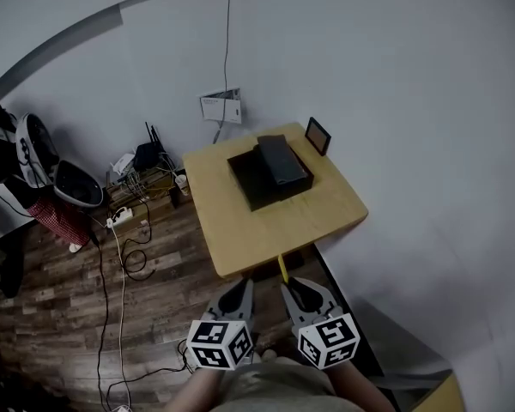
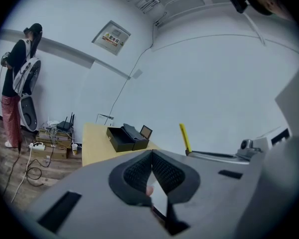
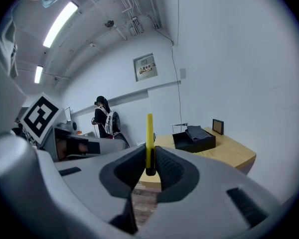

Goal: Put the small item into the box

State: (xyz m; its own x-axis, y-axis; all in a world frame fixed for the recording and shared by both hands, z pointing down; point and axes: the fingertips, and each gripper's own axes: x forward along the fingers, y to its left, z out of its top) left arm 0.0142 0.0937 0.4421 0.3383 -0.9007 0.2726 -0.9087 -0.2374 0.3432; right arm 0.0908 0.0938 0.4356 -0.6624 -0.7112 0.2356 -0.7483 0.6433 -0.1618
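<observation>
Yellow stick [image 3: 149,133] stood upright, pinched in right gripper [image 3: 150,169]; left gripper [image 2: 152,171] pressed together, empty, beside it.

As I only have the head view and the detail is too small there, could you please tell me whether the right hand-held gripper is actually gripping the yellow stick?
Observer: Yes. In the right gripper view, the right hand-held gripper is shut on the yellow stick, which stands upright between its pads.
Operator: Thank you. Is the left one carrying anything?
Observer: No. The left hand-held gripper is shut, with nothing between its pads.
Operator: Could the box take the stick as it sits?
Observer: Probably. The left gripper view shows the black box partly open, with its lid resting across one side.
</observation>
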